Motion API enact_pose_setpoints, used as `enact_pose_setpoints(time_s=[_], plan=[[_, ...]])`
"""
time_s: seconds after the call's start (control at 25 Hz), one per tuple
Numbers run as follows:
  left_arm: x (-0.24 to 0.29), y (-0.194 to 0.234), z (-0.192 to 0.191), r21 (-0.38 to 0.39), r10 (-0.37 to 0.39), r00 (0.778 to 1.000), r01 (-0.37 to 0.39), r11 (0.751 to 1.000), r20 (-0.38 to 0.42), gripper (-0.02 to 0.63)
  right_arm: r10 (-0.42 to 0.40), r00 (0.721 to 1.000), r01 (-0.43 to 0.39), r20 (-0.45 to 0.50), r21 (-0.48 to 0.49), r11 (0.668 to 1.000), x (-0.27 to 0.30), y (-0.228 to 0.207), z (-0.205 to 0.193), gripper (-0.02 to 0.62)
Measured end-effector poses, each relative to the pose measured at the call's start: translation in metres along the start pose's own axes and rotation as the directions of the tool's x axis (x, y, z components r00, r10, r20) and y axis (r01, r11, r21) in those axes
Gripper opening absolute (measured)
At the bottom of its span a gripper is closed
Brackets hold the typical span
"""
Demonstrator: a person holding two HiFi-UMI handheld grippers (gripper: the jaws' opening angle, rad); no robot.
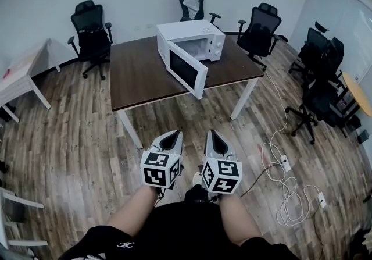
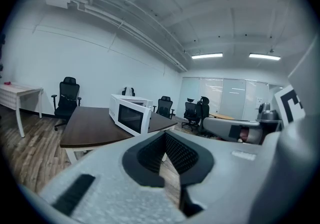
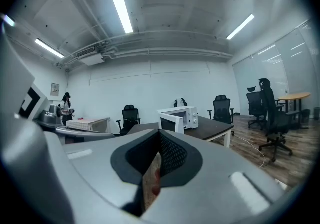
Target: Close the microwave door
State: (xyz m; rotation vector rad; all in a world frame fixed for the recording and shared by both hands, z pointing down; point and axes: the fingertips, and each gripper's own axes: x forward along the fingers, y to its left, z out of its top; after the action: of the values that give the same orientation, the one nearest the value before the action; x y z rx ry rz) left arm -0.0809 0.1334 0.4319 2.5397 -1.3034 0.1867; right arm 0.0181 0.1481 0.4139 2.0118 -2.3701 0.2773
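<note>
A white microwave [image 1: 197, 38] stands on a dark brown table [image 1: 139, 75] across the room, its door [image 1: 187, 68] swung open toward me. It also shows far off in the left gripper view as the microwave [image 2: 131, 115] and in the right gripper view as the microwave [image 3: 186, 117]. My left gripper [image 1: 171, 139] and right gripper [image 1: 215, 139] are held side by side close to my body, well short of the table. Both point at the microwave. The left gripper [image 2: 164, 135] has its pads together with nothing held. On the right gripper [image 3: 159, 135] the pads also meet, and nothing is held.
Black office chairs [image 1: 90, 29] ring the table, with more chairs [image 1: 322, 90] at the right. A white desk [image 1: 20, 75] stands at the left. Cables and power strips [image 1: 285, 183] lie on the wood floor to my right.
</note>
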Motion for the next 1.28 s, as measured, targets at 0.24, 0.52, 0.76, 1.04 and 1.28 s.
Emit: enact_pose_setpoints(time_s=[0.24, 0.52, 0.76, 1.04, 1.28], plan=[[0.05, 0.023, 0.016, -0.003, 0.033, 0.999, -0.033, 0.999, -0.002, 0.008, 0.03, 0.999, -0.03, -0.015, 0.011, 1.0, 0.056, -0.021, 0.001, 0.008], [0.117, 0.05, 0.034, -0.037, 0.054, 0.998, -0.055, 0.998, -0.018, 0.008, 0.049, 0.998, -0.048, -0.048, 0.027, 0.998, 0.139, -0.054, 0.013, 0.008], [0.175, 0.068, 0.046, -0.052, 0.088, 0.995, -0.091, 0.995, -0.041, 0.008, 0.074, 0.993, -0.071, -0.087, 0.031, 0.997, 0.197, -0.082, 0.013, 0.008], [0.236, 0.092, 0.065, -0.05, 0.152, 0.987, -0.155, 0.987, -0.059, 0.008, 0.116, 0.985, -0.111, -0.131, 0.047, 0.993, 0.263, -0.107, 0.008, 0.008], [0.267, 0.111, 0.067, -0.099, 0.188, 0.979, -0.196, 0.976, -0.081, 0.008, 0.152, 0.974, -0.145, -0.169, 0.054, 0.988, 0.3, -0.115, -0.002, 0.035]])
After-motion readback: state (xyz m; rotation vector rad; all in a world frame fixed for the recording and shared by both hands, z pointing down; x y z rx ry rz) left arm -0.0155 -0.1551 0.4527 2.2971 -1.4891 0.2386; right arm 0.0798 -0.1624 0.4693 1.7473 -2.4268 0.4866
